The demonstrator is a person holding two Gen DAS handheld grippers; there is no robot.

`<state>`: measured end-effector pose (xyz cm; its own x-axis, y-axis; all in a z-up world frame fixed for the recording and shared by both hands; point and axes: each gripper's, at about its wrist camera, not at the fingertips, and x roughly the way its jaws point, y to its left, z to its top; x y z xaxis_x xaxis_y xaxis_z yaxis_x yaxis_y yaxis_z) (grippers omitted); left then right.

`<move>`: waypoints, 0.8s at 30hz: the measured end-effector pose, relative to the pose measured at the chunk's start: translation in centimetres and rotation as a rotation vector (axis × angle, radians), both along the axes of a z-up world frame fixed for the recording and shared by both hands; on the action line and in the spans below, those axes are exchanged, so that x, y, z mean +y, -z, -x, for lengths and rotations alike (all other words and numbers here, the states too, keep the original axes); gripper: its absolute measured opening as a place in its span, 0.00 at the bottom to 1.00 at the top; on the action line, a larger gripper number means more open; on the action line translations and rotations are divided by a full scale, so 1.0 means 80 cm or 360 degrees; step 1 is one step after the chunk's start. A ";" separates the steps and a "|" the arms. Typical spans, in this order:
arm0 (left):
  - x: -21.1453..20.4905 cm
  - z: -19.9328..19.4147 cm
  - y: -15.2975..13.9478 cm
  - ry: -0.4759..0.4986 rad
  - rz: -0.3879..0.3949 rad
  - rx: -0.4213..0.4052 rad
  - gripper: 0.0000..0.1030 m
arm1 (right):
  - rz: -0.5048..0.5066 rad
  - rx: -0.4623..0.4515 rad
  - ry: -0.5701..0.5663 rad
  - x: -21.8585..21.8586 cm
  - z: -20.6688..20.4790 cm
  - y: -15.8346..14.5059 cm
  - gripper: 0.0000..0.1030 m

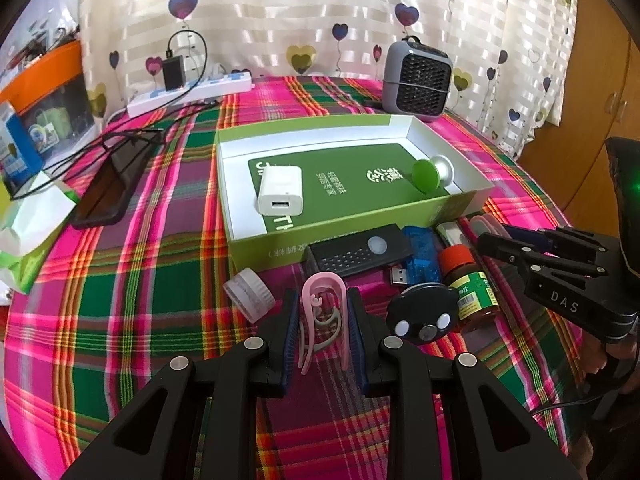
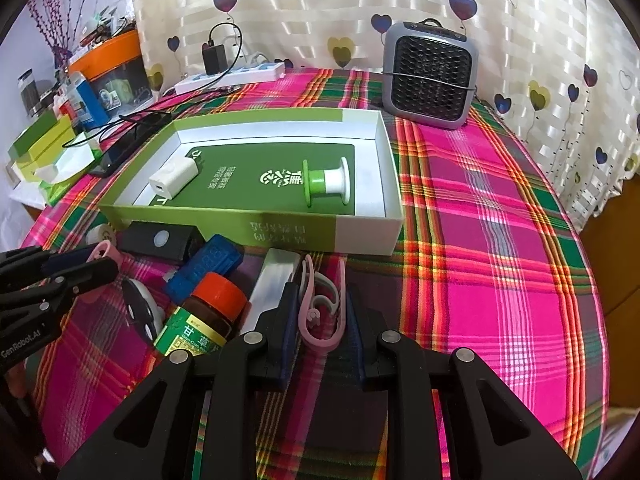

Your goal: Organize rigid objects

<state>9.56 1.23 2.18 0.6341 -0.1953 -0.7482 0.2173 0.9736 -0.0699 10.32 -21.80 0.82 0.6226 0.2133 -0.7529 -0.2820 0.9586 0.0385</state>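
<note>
My left gripper (image 1: pixel 323 295) is shut on a pink clip (image 1: pixel 322 277) just above the plaid cloth. My right gripper (image 2: pixel 321 291) is shut on a second pink clip (image 2: pixel 307 300) with a grey inner hook. Behind both lies an open green-and-white box (image 1: pixel 248 240) holding a white charger (image 1: pixel 280 190) and a green spool (image 1: pixel 430 172). Loose in front of the box are a black sensor box (image 1: pixel 356 252), a blue USB device (image 1: pixel 420 252), an orange-capped brown bottle (image 1: pixel 468 284), a black round piece (image 1: pixel 422 314) and a white cap (image 1: pixel 248 294). Each gripper shows in the other's view: right gripper (image 1: pixel 496 236), left gripper (image 2: pixel 100 262).
A grey fan heater (image 1: pixel 418 80) stands at the back of the table, right of a white power strip (image 1: pixel 192 92) with a plugged adapter. A dark phone (image 1: pixel 108 188) with cables and a tissue pack (image 1: pixel 24 240) lie left. A silver block (image 2: pixel 276 280) rests beside the bottle.
</note>
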 end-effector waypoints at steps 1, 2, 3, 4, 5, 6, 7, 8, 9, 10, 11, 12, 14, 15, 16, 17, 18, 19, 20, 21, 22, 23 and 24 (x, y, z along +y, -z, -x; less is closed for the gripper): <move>-0.001 0.000 -0.002 0.0002 -0.0002 -0.0005 0.21 | -0.0005 -0.0003 0.0001 0.000 0.001 -0.001 0.23; -0.001 0.001 -0.003 0.0002 0.0001 -0.0008 0.21 | -0.0010 -0.0005 -0.0002 0.000 0.001 -0.002 0.23; -0.001 0.001 -0.005 0.0002 0.0004 -0.0012 0.21 | -0.0013 -0.0007 -0.0005 0.001 0.002 -0.003 0.23; -0.002 0.001 -0.008 0.0005 0.0007 -0.0019 0.21 | -0.0017 -0.0012 -0.0007 0.001 0.003 -0.004 0.23; -0.001 0.002 -0.010 0.0006 0.0012 -0.0024 0.21 | -0.0019 -0.0018 -0.0009 0.001 0.003 -0.006 0.23; -0.001 0.001 -0.013 0.0008 0.0018 -0.0028 0.22 | -0.0024 -0.0026 -0.0011 0.002 0.004 -0.009 0.23; -0.001 0.001 -0.015 0.0011 0.0025 -0.0033 0.21 | -0.0029 -0.0031 -0.0013 0.002 0.004 -0.011 0.23; -0.001 0.000 -0.017 0.0010 0.0027 -0.0035 0.21 | -0.0033 -0.0037 -0.0014 0.001 0.005 -0.014 0.23; -0.001 0.000 -0.020 0.0009 0.0026 -0.0043 0.21 | -0.0036 -0.0044 -0.0013 0.001 0.005 -0.016 0.23; 0.000 -0.001 -0.021 0.0008 0.0025 -0.0046 0.21 | -0.0038 -0.0051 -0.0012 0.001 0.005 -0.019 0.23; 0.000 -0.002 -0.023 0.0007 0.0027 -0.0048 0.21 | -0.0039 -0.0055 -0.0012 0.001 0.005 -0.021 0.23; 0.000 -0.003 -0.025 0.0008 0.0030 -0.0050 0.22 | -0.0039 -0.0061 -0.0014 0.001 0.005 -0.023 0.23; -0.001 -0.005 -0.028 0.0011 0.0032 -0.0053 0.22 | -0.0039 -0.0070 -0.0013 0.001 0.005 -0.027 0.23; -0.002 -0.006 -0.029 0.0012 0.0032 -0.0055 0.22 | -0.0042 -0.0074 -0.0013 0.001 0.004 -0.030 0.23; -0.002 -0.007 -0.031 0.0014 0.0031 -0.0058 0.21 | -0.0044 -0.0076 -0.0013 0.001 0.003 -0.031 0.23; -0.003 -0.008 -0.032 0.0014 0.0032 -0.0060 0.21 | -0.0046 -0.0080 -0.0011 0.001 0.001 -0.033 0.23; -0.003 -0.010 -0.034 0.0014 0.0033 -0.0062 0.21 | -0.0048 -0.0081 -0.0010 0.001 0.001 -0.034 0.23; -0.003 -0.011 -0.036 0.0015 0.0033 -0.0066 0.21 | -0.0048 -0.0085 -0.0012 0.001 0.000 -0.036 0.23; -0.003 -0.012 -0.037 0.0015 0.0033 -0.0069 0.21 | -0.0047 -0.0089 -0.0015 0.001 -0.002 -0.038 0.23; -0.002 -0.013 -0.039 0.0014 0.0034 -0.0071 0.22 | -0.0047 -0.0091 -0.0016 0.001 -0.003 -0.039 0.23; -0.002 -0.016 -0.041 0.0015 0.0035 -0.0075 0.21 | -0.0046 -0.0096 -0.0019 0.002 -0.004 -0.042 0.23; -0.002 -0.018 -0.042 0.0015 0.0036 -0.0078 0.21 | -0.0046 -0.0098 -0.0020 0.003 -0.006 -0.043 0.23; -0.002 -0.020 -0.043 0.0015 0.0039 -0.0078 0.22 | -0.0047 -0.0101 -0.0022 0.004 -0.008 -0.045 0.23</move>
<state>11.17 1.07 5.64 0.6678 -0.2192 -0.7113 0.2301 0.9696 -0.0828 10.98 -21.51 4.44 0.6659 0.2435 -0.7052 -0.2978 0.9534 0.0480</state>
